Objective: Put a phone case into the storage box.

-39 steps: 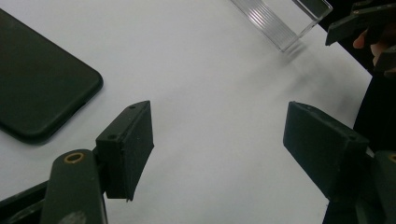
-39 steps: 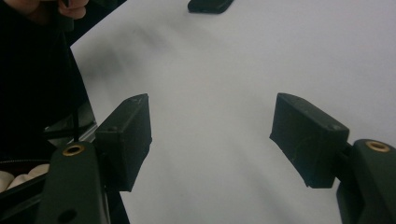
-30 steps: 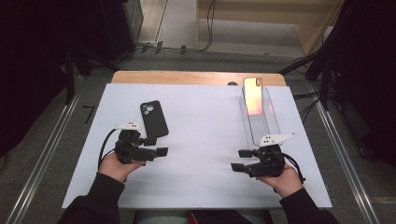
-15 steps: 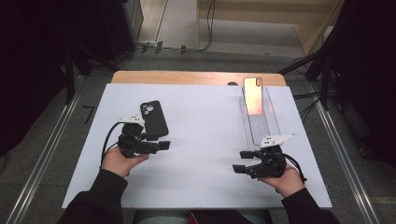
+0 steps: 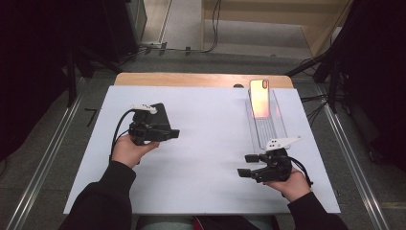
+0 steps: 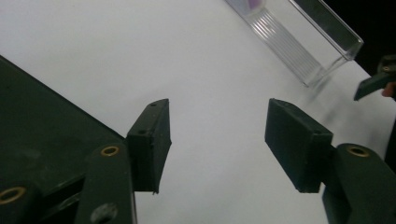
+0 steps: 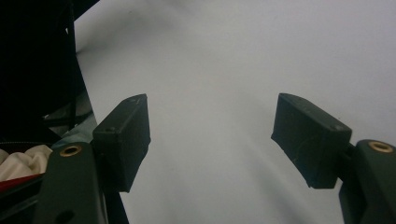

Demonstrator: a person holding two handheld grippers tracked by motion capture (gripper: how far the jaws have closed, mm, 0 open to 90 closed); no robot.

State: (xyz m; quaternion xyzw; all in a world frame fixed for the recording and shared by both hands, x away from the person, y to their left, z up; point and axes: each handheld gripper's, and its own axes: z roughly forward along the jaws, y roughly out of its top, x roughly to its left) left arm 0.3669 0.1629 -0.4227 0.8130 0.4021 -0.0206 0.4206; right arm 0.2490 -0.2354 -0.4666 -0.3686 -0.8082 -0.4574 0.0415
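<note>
A black phone (image 5: pixel 160 112) lies flat on the white board, partly hidden under my left gripper (image 5: pixel 173 133). In the left gripper view the black phone (image 6: pixel 42 135) lies beside and below the left jaw, outside the gap. The left gripper (image 6: pixel 217 135) is open; its jaws have just been closing, with bare board between them. An orange-backed phone (image 5: pixel 260 98) rests in the far end of a clear tray (image 5: pixel 268 129). My right gripper (image 5: pixel 243 165) hovers open near the tray's near end, pointing left. Between the right gripper's (image 7: pixel 212 130) jaws there is bare board.
The white board (image 5: pixel 210 158) covers a wooden table (image 5: pixel 191 79), with metal rails and dark floor on both sides. The clear tray (image 6: pixel 299 46) and the right gripper's jaw (image 6: pixel 373 84) show far off in the left gripper view.
My left gripper has moved away from the person and over the near part of the black phone, its jaws narrowing. The right gripper has stayed put.
</note>
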